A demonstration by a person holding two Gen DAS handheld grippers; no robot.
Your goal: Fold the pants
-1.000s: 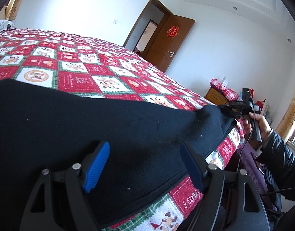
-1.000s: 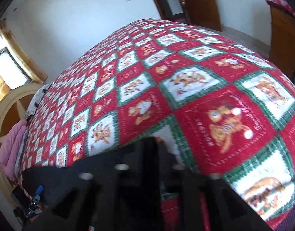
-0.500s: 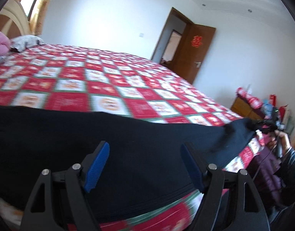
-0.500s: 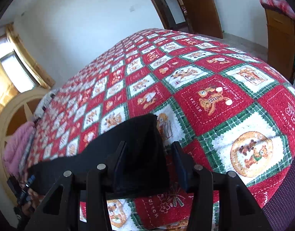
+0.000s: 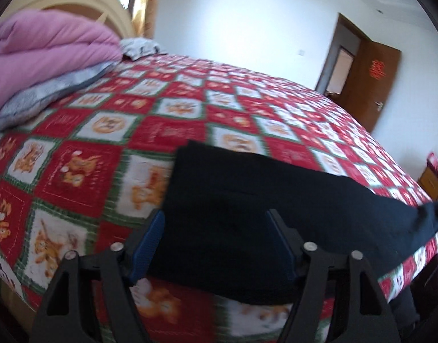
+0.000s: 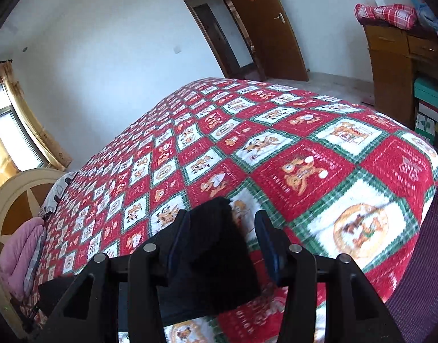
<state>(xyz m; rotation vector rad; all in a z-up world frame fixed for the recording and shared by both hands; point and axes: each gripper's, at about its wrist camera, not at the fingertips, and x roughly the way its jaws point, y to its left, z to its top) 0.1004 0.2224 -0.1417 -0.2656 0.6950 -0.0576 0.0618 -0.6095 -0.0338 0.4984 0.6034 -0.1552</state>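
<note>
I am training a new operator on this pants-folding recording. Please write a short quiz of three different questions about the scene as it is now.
1. True or false: the black fabric pants lie on the red, white and green checked bedspread.
2. Multiple choice: the right gripper is A) shut flat on bare bedspread, B) open with a pants end between its fingers, C) out of view.
3. Fill in: beside the cream wooden headboard lies a folded ____ quilt.

Key: 1 true; 2 B; 3 pink.
</note>
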